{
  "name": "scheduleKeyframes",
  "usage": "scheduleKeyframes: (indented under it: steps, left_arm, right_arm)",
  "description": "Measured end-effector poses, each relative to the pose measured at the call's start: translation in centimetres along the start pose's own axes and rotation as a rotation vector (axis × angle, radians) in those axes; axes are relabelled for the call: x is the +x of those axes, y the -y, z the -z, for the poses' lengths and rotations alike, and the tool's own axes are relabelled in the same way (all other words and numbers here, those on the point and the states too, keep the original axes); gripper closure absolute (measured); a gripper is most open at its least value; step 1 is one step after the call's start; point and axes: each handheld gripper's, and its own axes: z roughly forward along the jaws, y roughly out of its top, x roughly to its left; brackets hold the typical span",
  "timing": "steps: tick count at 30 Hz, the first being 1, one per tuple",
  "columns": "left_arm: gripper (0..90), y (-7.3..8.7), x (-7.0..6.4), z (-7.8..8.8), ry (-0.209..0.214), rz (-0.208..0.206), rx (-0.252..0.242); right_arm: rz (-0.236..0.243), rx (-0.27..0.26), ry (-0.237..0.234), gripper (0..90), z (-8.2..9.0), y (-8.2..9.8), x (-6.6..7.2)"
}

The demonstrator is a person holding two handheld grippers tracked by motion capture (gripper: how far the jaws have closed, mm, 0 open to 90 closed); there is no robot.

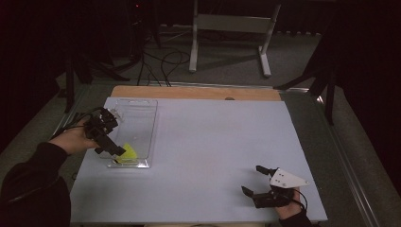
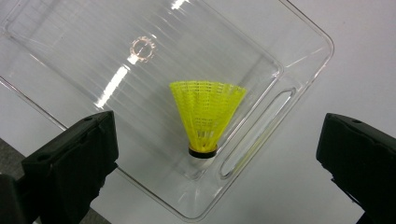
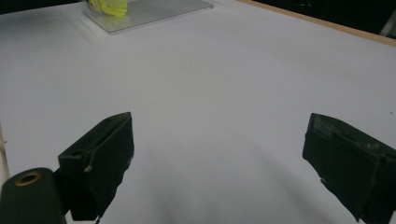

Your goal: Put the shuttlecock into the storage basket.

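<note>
A yellow shuttlecock [image 2: 205,119] is lying inside the clear tray [image 2: 299,60] at the bench's [image 1: 213,142] left, seemingly already placed, while the left gripper [image 2: 210,158] is hovering above with jaws spread and the right gripper [image 1: 260,182] is resting empty, jaws spread.

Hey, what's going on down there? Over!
Left gripper open, above shuttlecock in clear tray. Right gripper open, empty, over bare table. Nothing in the way.

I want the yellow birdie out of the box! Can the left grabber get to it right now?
Probably yes. The left gripper hangs open just above the yellow shuttlecock, which lies in the clear tray with no lid and nothing over it.
</note>
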Motion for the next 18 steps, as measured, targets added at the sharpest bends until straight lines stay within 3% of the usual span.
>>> scheduleKeyframes:
  steps: [8, 18]
  left_arm:
    - [0.0, -1.4, -0.8, 0.5, 0.006, -0.027, -0.024]
    - [0.0, -3.4, -2.2, 0.8, 0.042, -0.057, -0.089]
  right_arm:
    - [-0.004, -0.004, 0.006, 9.0, 0.1, 0.0, -0.1]
    - [-0.002, -0.003, 0.012, 9.1, 0.3, -0.1, 0.0]
